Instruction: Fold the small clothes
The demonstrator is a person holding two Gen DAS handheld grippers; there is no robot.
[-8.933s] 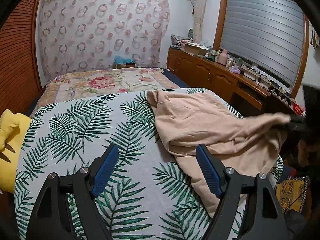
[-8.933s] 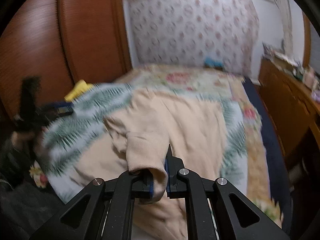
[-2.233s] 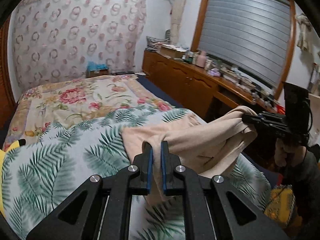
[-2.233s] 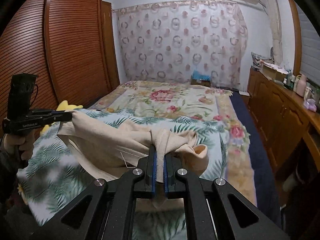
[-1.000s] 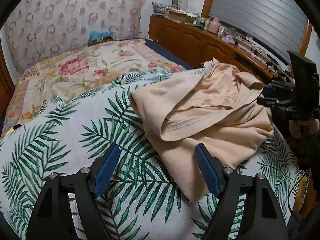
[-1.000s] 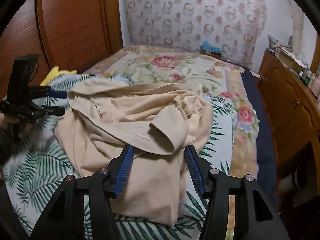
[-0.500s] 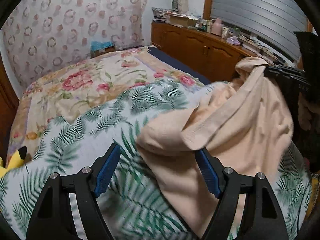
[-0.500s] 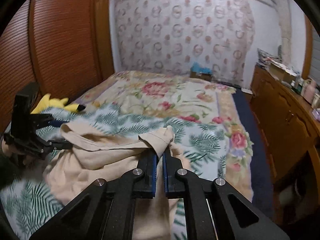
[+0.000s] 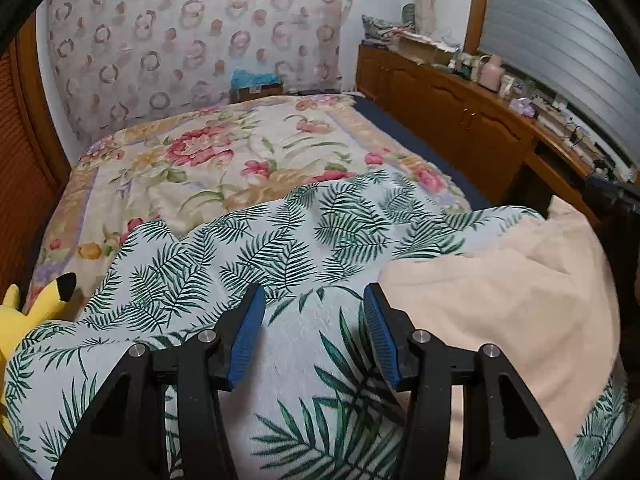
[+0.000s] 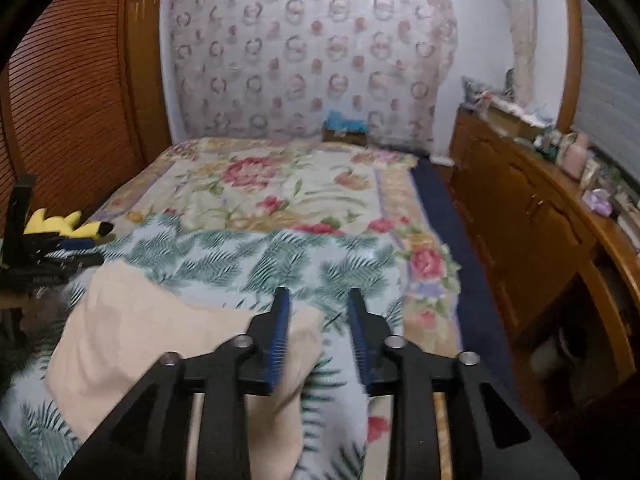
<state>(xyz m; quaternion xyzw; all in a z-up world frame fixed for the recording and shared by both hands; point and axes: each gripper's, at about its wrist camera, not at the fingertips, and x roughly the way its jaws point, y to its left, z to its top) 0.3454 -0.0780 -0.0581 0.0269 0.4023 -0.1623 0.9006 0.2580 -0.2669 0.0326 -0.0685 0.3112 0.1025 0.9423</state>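
Left jaws closing on nothing, right jaws opening, empty, beige garment (image 9: 500, 300) cut off, blurred

No readable text, label, brand, number or sign anywhere in either view. Only patterns on the fabrics: rings, flowers, palm leaves. Items along the far wooden cabinet too small to read.

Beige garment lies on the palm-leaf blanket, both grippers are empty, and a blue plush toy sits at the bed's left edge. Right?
Not quite: the plush toy is yellow with black ear tips, as the left wrist view shows. The beige garment does lie on the palm-leaf blanket, and nothing sits in either gripper.
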